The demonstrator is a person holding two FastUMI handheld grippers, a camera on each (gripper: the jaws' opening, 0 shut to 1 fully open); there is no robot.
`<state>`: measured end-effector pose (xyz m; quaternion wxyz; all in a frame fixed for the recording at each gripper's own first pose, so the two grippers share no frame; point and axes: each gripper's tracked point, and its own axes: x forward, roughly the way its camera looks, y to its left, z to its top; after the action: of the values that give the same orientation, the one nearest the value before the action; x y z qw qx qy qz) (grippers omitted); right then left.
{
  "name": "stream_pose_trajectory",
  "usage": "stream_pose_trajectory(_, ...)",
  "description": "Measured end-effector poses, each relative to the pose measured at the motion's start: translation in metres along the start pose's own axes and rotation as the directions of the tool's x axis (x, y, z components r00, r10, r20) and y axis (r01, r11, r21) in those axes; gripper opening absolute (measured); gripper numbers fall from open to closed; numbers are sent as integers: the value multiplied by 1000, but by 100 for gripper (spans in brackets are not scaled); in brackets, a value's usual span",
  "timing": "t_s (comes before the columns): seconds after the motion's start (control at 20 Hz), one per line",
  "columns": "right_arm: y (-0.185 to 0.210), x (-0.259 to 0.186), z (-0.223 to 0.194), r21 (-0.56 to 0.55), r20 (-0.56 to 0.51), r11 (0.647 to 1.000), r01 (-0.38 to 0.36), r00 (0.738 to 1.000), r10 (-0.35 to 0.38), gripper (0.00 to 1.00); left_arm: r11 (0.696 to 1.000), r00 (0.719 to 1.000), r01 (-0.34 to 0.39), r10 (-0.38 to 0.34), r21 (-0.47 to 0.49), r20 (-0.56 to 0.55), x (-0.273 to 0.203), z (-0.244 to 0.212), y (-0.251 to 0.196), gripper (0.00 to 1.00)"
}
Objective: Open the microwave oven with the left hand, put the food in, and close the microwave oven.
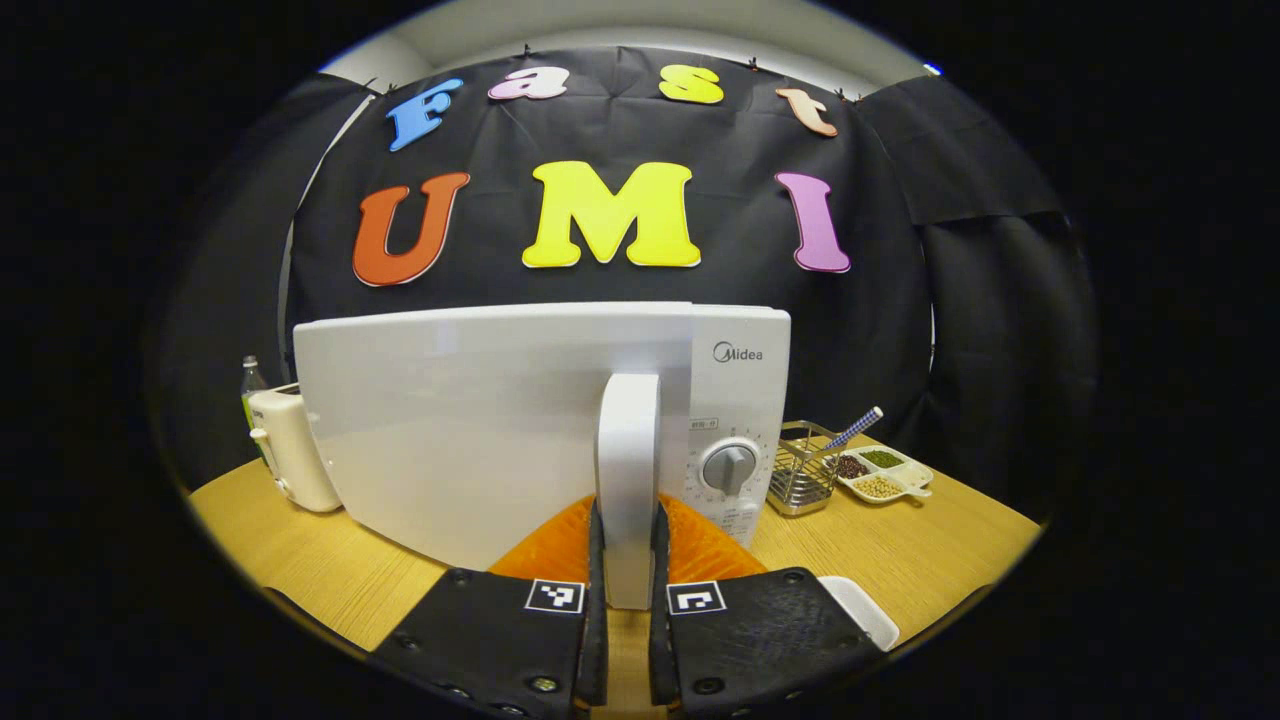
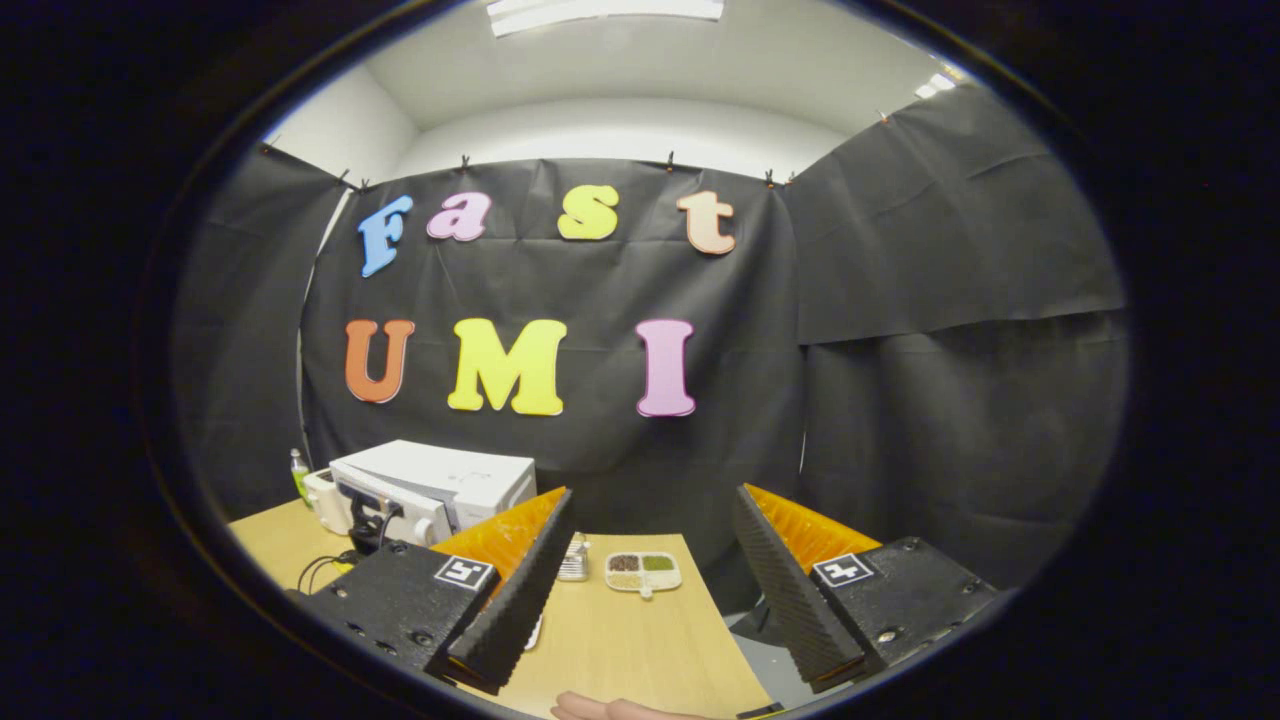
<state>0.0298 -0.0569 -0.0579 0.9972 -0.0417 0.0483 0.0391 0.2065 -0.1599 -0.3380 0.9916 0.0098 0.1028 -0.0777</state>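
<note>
— White and glossy, what is that box?

— A white plastic microwave oven (image 1: pixel 540 420) standing toward the back-left part of the pale wooden tabletop (image 1: pixel 900 560). Its tall white bar door handle (image 1: pixel 628 480) sits between the fingers of the left hand-held gripper (image 1: pixel 627 600), which are closed against both sides of it.

— Is the door open yet?

— It seems to have swung a little away from the control panel with its grey dial (image 1: pixel 730 467), but I cannot say how far. I judge opening is barely begun.

— And the food?

— A white sectioned tray of dried beans and grains (image 1: pixel 885 473) lies near the right edge, beside a small wire basket (image 1: pixel 803 468). A white dish's corner (image 1: pixel 862 610) shows at the near edge. Nothing looks loaded.

— The other hand?

— The right hand-held gripper (image 2: pixel 650 590) hangs above the near edge, fingers wide apart, empty. Loading and closing are left.
</note>
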Motion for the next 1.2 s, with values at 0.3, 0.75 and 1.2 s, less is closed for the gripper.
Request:
stream_pose_trajectory(0.3,34,-10,-3,2,24,1000,-28,999,28,92,998,998,51,-52,-33,-30,-53,-8,20,17)
stream_pose_trajectory(0.75,60,-25,-7,-10,23,998,-62,998,62,92,999,999,42,-42,-22,-11,-138,-17,87,17)
stream_pose_trajectory(1.2,94,-42,-9,-37,28,993,-115,993,116,92,987,987,-157,158,-40,21,-250,-17,208,96)
